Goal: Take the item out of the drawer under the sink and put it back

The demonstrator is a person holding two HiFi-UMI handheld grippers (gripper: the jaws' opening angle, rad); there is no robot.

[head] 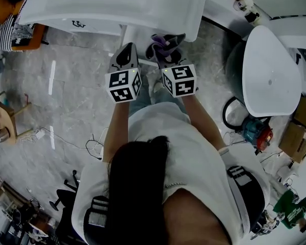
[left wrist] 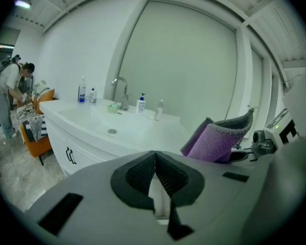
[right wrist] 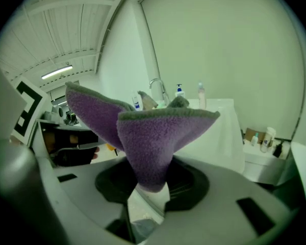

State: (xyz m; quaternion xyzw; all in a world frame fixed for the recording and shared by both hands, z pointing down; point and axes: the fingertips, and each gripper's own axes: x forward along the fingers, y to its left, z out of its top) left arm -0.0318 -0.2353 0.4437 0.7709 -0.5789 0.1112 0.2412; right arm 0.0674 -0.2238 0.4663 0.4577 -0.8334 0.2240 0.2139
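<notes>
A folded purple cloth with a grey edge (right wrist: 148, 131) is pinched between the jaws of my right gripper (right wrist: 149, 184), which is shut on it. In the head view the cloth (head: 166, 42) sticks up from the right gripper (head: 164, 52), just in front of the white sink cabinet (head: 117, 9). Beside it, my left gripper (head: 127, 49) is shut and holds nothing. In the left gripper view its pads (left wrist: 154, 162) meet, and the cloth (left wrist: 217, 139) shows to the right. The cabinet front has a black handle (left wrist: 70, 154). No open drawer is visible.
On the counter stand a faucet (left wrist: 121, 88) and several bottles (left wrist: 140, 103). A white toilet (head: 270, 75) is at the right, with a teal and red tool (head: 255, 131) on the floor by it. A person (left wrist: 10, 96) bends over an orange chair (head: 25, 37) at the left.
</notes>
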